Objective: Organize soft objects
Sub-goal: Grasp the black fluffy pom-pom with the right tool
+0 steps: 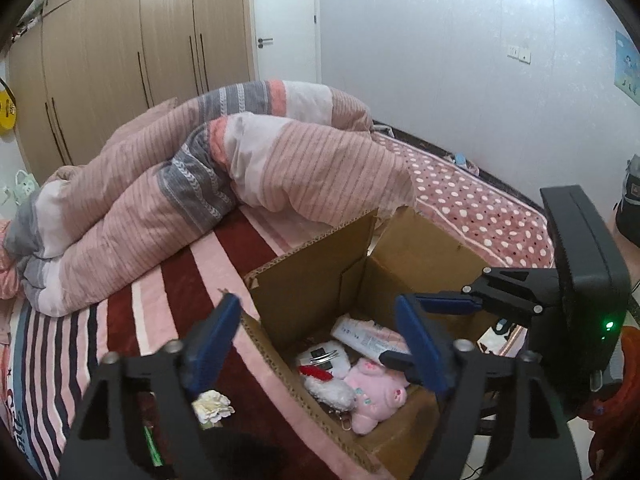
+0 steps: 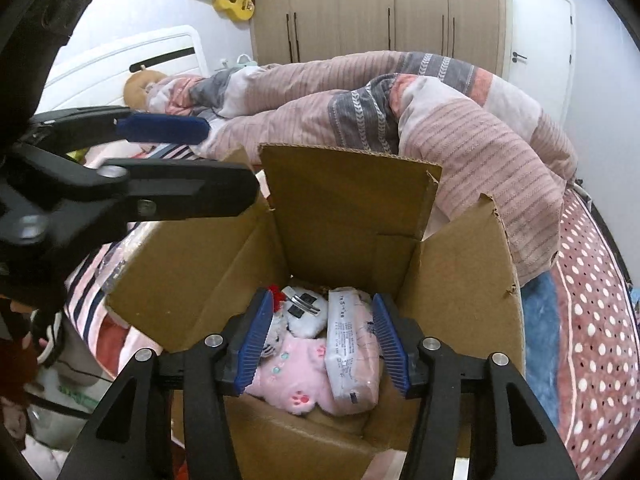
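An open cardboard box stands on the bed. Inside lie a pink plush pig, a white plush toy and a soft tissue pack. My left gripper is open and empty, hovering over the box's left wall. My right gripper is open and empty above the box's inside; it also shows in the left wrist view reaching in from the right. A small cream fabric flower lies on the striped blanket left of the box.
A rumpled pink and grey striped duvet lies behind the box. A striped blanket and a polka-dot blanket cover the bed. Wardrobes and a white door stand beyond. The left gripper crosses the right wrist view.
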### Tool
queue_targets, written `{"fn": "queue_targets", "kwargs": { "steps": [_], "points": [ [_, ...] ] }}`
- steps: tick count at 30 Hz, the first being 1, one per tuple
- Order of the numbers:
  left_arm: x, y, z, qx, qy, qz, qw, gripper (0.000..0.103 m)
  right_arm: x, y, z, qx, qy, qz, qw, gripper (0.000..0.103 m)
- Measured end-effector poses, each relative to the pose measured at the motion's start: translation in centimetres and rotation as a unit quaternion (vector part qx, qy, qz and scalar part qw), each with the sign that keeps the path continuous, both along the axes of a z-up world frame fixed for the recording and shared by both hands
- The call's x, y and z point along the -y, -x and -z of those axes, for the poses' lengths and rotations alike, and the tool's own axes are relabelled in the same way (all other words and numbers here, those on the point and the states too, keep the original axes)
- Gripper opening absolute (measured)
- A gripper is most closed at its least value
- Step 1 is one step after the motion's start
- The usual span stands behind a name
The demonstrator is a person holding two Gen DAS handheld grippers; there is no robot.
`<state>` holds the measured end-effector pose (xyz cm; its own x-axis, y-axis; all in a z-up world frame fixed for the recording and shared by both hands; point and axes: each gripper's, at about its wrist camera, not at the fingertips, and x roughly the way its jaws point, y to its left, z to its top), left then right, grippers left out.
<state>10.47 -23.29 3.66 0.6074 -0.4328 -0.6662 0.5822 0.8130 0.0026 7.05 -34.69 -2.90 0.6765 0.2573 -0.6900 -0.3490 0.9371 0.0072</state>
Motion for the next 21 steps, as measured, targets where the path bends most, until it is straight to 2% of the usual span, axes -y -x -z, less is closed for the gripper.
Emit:
{"fn": "queue_targets", "kwargs": {
  "steps": [2,4,7,9,13,17,21],
  "points": [
    [-0.7,0.5,-0.6,0.006,0.009,-0.002,0.9999,0.092,-0.6,0.6,-0.6,0.005,0.003,-0.005,1.0,0.055],
    [-1.6,1.0,-1.1,0.012,0.017,-0.004,0.9998,0.093,-1.1,1.2,-1.1,0.013,0.004,-0.008,1.0,0.062],
    [-3.6,1.9,-1.9,0.026,0.019,-0.016,0.9993,0.093,-2.4,2.3,-2.3,0.03,0.009,-0.016,0.999,0.062],
    [-5.2,2.6,-2.4,0.034,0.021,-0.027,0.9988,0.101,-3.5,3.2,-3.1,0.04,0.006,-0.027,0.999,0.063],
    [-9.3,3.9,-3.0,0.051,0.027,-0.061,0.9965,0.103,-6.6,4.8,-4.3,0.063,0.001,-0.048,0.997,0.073],
    [-14.0,4.8,-2.7,0.053,0.034,-0.096,0.9934,0.103,-10.3,6.0,-4.8,0.075,0.006,-0.077,0.994,0.073],
    [-18.1,5.5,-1.6,0.053,0.03,-0.124,0.9903,0.103,-14.3,6.5,-4.4,0.067,0.01,-0.11,0.992,0.073]
  ]
}}
